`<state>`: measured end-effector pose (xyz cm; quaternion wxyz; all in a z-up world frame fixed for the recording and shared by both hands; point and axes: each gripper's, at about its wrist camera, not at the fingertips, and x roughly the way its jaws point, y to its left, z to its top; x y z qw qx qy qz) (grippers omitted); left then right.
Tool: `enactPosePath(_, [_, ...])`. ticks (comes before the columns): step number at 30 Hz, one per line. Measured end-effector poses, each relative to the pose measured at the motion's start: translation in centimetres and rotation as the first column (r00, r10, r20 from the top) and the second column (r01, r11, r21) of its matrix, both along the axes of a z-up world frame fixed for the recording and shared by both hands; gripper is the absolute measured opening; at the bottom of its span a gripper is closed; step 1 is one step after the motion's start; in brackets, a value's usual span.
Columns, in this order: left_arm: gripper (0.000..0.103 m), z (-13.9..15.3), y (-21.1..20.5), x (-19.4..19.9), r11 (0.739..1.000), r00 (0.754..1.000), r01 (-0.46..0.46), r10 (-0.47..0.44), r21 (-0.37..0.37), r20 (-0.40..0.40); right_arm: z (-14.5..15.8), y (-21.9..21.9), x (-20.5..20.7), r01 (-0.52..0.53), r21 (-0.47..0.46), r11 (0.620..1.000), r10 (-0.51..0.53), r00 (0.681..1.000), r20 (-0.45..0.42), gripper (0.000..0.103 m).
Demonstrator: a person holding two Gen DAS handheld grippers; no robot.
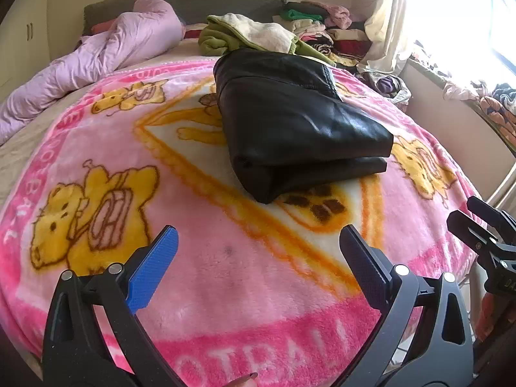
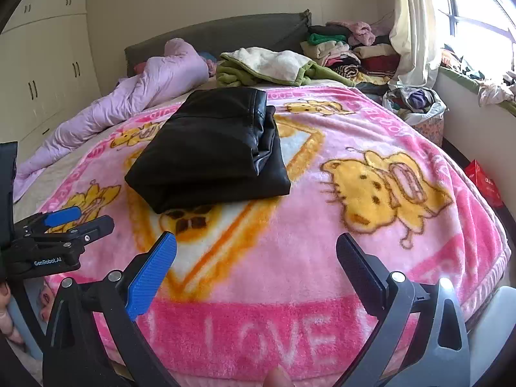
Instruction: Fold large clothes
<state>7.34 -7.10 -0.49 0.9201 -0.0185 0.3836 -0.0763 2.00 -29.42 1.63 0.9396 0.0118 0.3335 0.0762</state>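
Observation:
A black leather garment (image 1: 290,122) lies folded into a compact stack on the pink cartoon blanket (image 1: 225,274); it also shows in the right wrist view (image 2: 213,148). My left gripper (image 1: 258,242) is open and empty, hovering over the blanket well short of the garment. My right gripper (image 2: 256,248) is also open and empty, near the front edge of the bed. The right gripper shows at the right edge of the left wrist view (image 1: 483,225), and the left gripper at the left edge of the right wrist view (image 2: 64,225).
A lilac duvet (image 1: 96,61) is bunched at the bed's left. A green and cream garment (image 1: 251,35) lies behind the black one. Stacks of folded clothes (image 2: 348,51) sit by the headboard, with a curtain and window sill at right. A red box (image 2: 483,177) is on the floor.

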Motion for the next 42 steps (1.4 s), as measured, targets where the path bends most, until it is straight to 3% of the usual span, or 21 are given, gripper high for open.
enactPosePath(42, [0.094,0.42,-0.12,-0.24,1.0,1.0,0.001,-0.001,-0.004,0.015,-0.18,0.71,-0.33,0.002,-0.025,1.0,-0.002,1.0,-0.001,0.099])
